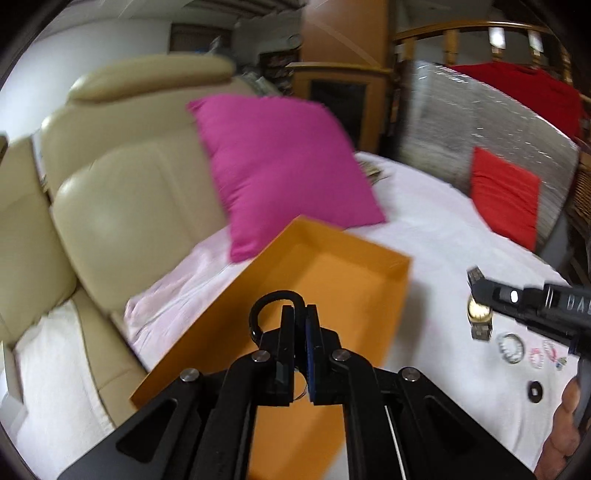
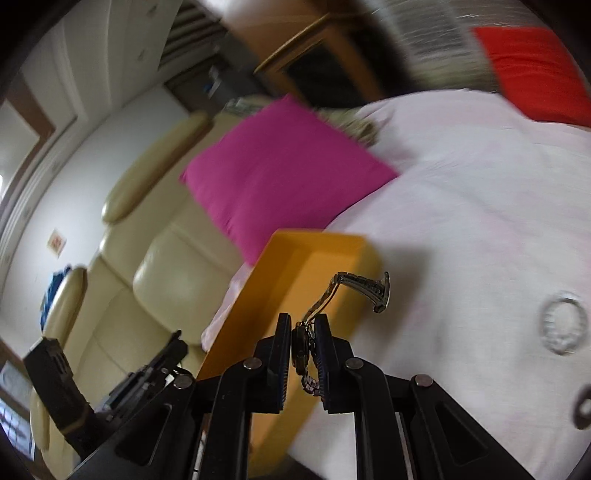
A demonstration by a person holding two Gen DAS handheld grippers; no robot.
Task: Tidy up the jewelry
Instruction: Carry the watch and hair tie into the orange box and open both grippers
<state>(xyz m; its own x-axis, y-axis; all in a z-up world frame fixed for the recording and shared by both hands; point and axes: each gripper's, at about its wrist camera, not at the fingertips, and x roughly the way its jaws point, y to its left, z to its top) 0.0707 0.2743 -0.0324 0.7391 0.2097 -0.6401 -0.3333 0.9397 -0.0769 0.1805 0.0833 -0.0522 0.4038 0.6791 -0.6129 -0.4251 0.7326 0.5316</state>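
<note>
Cream leather sofa (image 1: 122,192) at left, padded headrest on top; in the right wrist view it runs along a white wall (image 2: 92,147). Magenta cushion (image 1: 280,166) leans against the sofa's right end, lower corner resting on the pale pink-white sheet (image 1: 424,236) that covers the work surface. White cloth (image 1: 55,369) lies on the near sofa seat. Far centre: wooden cabinet (image 1: 340,92) with a dark panel. Far right: red cushion (image 1: 506,195) propped against a silvery, blurred backing. Red fabric (image 1: 517,92) hangs over a wooden railing (image 1: 461,29) behind it. Small framed picture (image 2: 56,242) on the wall at left. Both views motion-blurred.
</note>
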